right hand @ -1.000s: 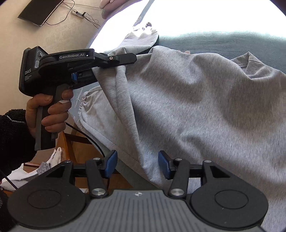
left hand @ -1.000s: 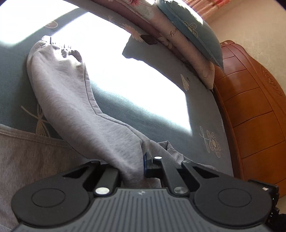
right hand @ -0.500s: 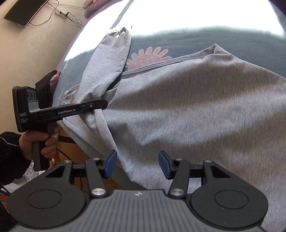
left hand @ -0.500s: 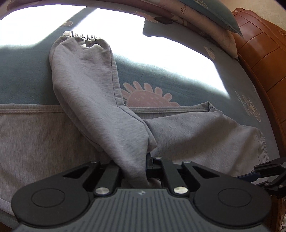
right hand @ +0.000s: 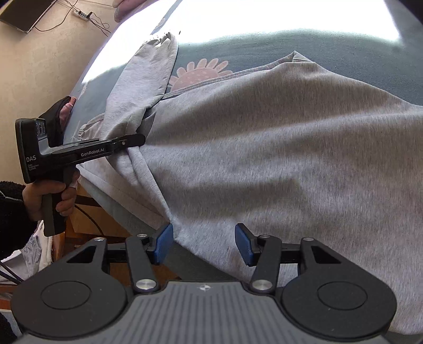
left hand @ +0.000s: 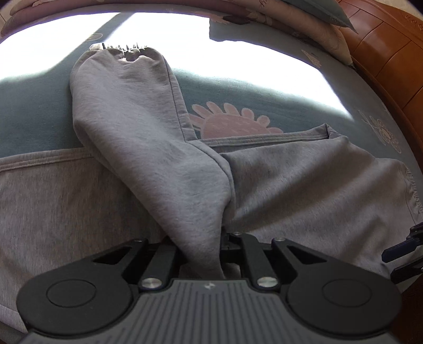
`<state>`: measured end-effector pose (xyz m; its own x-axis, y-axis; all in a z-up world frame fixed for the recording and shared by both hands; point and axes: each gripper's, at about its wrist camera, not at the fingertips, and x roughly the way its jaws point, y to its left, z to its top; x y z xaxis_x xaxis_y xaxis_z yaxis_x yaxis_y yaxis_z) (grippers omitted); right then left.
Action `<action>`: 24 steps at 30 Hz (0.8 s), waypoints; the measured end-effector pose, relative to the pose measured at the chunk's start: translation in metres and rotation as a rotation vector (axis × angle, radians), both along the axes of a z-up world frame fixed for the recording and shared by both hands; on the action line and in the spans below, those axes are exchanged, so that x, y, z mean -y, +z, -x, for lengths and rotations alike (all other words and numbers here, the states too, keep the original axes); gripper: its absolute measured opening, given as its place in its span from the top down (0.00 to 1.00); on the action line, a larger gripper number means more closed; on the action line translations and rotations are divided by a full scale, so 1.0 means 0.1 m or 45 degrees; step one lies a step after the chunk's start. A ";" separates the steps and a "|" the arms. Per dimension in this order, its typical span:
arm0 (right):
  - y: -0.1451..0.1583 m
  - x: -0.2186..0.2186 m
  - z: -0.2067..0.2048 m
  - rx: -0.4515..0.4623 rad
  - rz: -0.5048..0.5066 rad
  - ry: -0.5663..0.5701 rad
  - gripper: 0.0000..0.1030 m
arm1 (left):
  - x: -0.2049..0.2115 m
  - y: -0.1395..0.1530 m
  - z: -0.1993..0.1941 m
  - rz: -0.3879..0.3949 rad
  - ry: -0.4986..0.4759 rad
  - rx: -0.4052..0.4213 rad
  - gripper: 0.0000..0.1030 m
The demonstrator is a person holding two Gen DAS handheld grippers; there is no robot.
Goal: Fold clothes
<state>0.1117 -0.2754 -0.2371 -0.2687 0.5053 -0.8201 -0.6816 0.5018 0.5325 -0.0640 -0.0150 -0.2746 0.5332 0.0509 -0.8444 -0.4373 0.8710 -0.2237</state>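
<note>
A grey sweatshirt (right hand: 264,148) lies spread on a blue bedsheet (left hand: 238,92); it also shows in the left wrist view (left hand: 304,190). My left gripper (left hand: 203,246) is shut on the base of the grey sleeve (left hand: 137,132), which runs away from it to a gathered cuff (left hand: 127,53) at the far side. In the right wrist view the left gripper (right hand: 132,140) pinches the sleeve at the left. My right gripper (right hand: 203,243) is open over the sweatshirt's near edge, blue pads (right hand: 164,242) apart with nothing between them.
A pink sun print (left hand: 232,121) on the sheet shows beyond the sweatshirt. Pillows (left hand: 304,23) and a wooden headboard (left hand: 391,53) stand at the right. Beside the bed are a wooden frame (right hand: 87,211), white cloth (right hand: 39,251), and cables on the floor (right hand: 87,18).
My left gripper has carried the sleeve lower and inward, so it now lies across the sweatshirt body. The right gripper has stayed open by the near edge.
</note>
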 end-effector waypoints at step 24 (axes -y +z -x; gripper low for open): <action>-0.17 -0.18 -0.32 0.104 -0.057 -0.155 0.45 | -0.37 1.03 -0.20 -0.002 -0.005 -0.006 0.58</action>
